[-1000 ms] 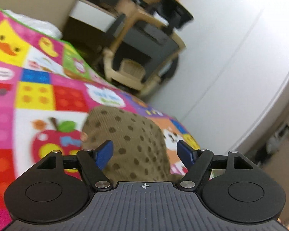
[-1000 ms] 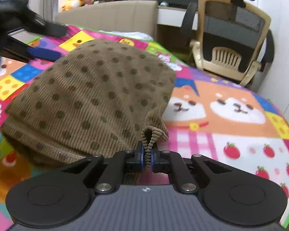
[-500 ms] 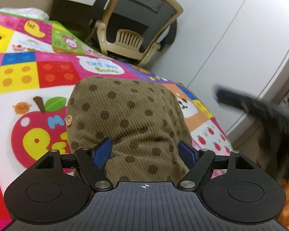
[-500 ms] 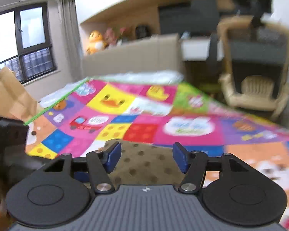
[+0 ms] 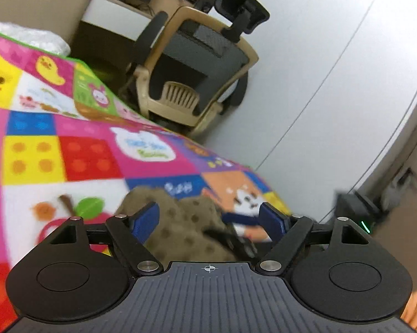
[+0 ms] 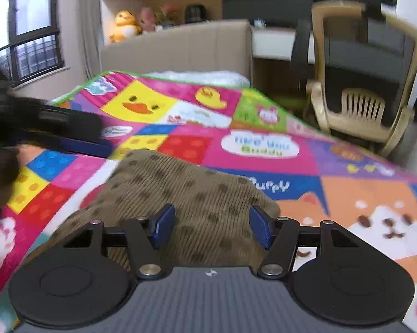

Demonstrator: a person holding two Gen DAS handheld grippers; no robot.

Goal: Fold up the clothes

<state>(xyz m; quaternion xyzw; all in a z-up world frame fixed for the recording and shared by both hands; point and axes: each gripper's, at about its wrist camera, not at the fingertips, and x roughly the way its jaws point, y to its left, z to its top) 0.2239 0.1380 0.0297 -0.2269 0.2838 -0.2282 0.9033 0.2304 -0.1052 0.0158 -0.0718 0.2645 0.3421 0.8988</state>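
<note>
Garment (image 6: pixel 191 194): one | grippers: two, left gripper (image 5: pixel 211 219), right gripper (image 6: pixel 211 226), empty

One second ago the right gripper (image 6: pixel 211 223) was clamped on a corner of the brown dotted garment (image 6: pixel 191 191); its jaws now stand apart with nothing pinched, and the garment lies folded on the colourful mat (image 6: pixel 264 144). The right view has lifted to take in more of the room. In the left view, the left gripper (image 5: pixel 208 219) has shifted, and the right gripper's fingers (image 5: pixel 236 240) now show between its jaws.
</note>
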